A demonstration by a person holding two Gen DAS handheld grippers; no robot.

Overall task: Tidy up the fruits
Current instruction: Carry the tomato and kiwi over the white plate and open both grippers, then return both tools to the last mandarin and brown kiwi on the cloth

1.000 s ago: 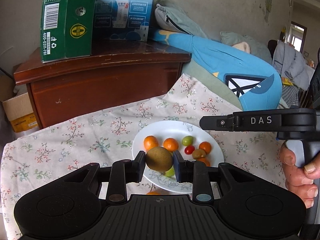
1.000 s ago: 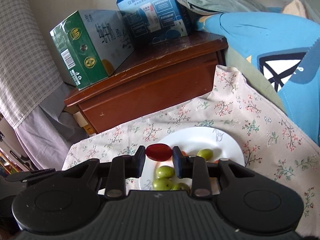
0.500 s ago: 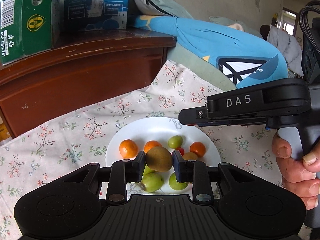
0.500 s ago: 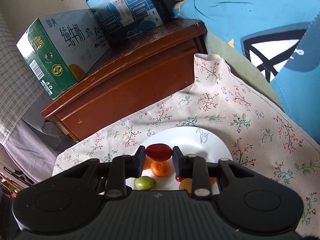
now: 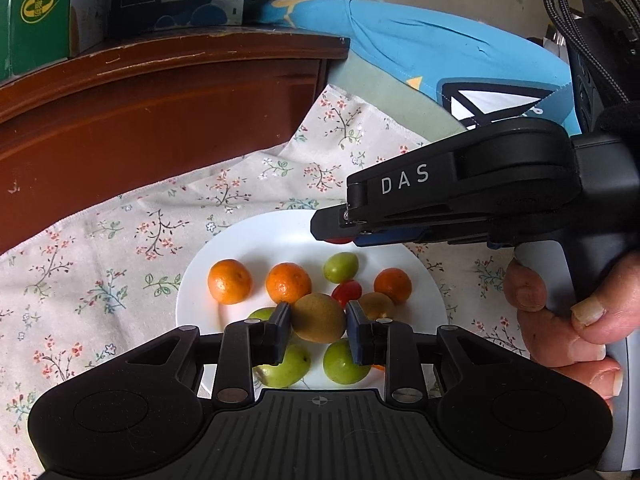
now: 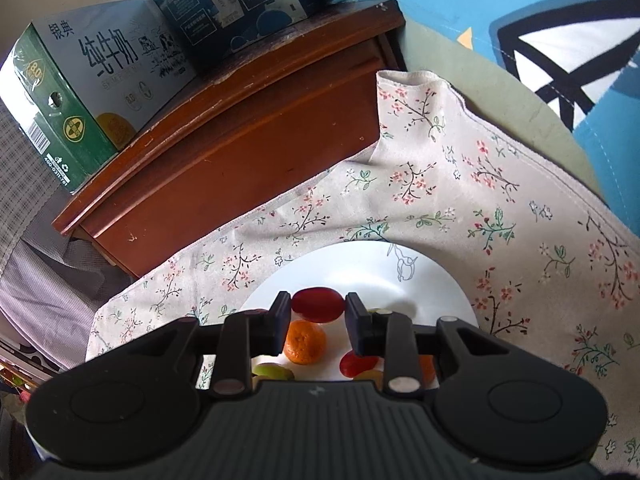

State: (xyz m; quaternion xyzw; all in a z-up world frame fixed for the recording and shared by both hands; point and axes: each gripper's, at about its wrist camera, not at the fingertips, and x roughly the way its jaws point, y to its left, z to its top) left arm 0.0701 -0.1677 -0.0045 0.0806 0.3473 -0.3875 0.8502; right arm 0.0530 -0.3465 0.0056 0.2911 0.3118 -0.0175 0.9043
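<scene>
Fruits on their way to the white plate (image 5: pixel 248 240), one held in each gripper.

Left gripper (image 5: pixel 318 318) pinches a brown kiwi (image 5: pixel 318 318) above the mandarins (image 5: pixel 229 282) and green jujubes (image 5: pixel 340 362); right gripper (image 6: pixel 318 305) pinches a red grape tomato (image 6: pixel 318 305) over the plate's bare far part. Lower each close to an open patch before letting go (round fruit will likely roll), and keep the two grippers from bumping. In the left view only a sliver of the tomato shows, and the gripper bodies hide the plate's near rim and part of the fruit there; whether either fruit already touches anything cannot be told.
</scene>
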